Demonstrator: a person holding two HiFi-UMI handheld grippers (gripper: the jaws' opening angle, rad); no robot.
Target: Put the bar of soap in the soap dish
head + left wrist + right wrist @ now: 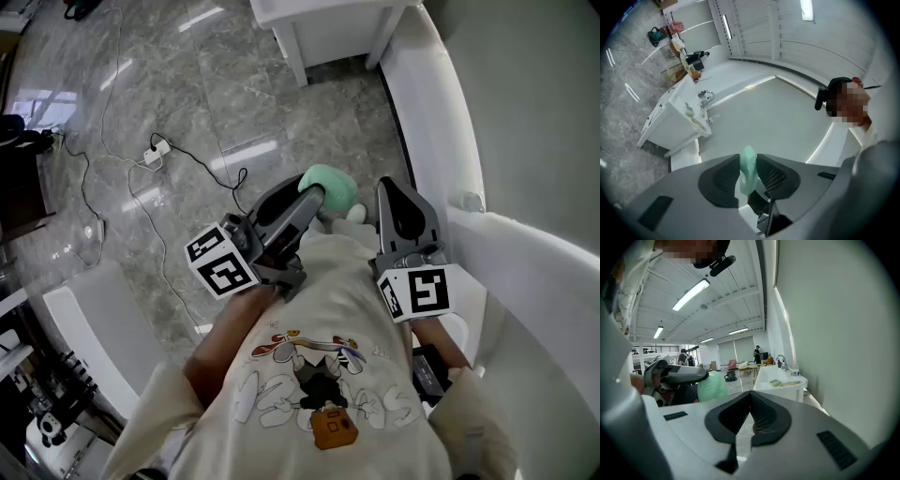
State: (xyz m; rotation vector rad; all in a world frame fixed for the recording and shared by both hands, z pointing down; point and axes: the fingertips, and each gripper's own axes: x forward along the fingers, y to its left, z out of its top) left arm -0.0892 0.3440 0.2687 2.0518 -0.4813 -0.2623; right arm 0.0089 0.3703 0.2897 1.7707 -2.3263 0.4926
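Observation:
A pale green bar of soap sits upright between the jaws of my left gripper, which is shut on it and held level in front of my chest. In the left gripper view the soap fills the gap of that gripper. My right gripper is beside it to the right, shut and empty, its pads meeting at the tip. From the right gripper view the soap shows at the left. A small pale green item lies on the sink counter; I cannot tell whether it is the soap dish.
A white sink counter with a faucet stands some way ahead. A white curved wall runs along the right. Cables and a power strip lie on the grey marble floor. People stand far off in the room.

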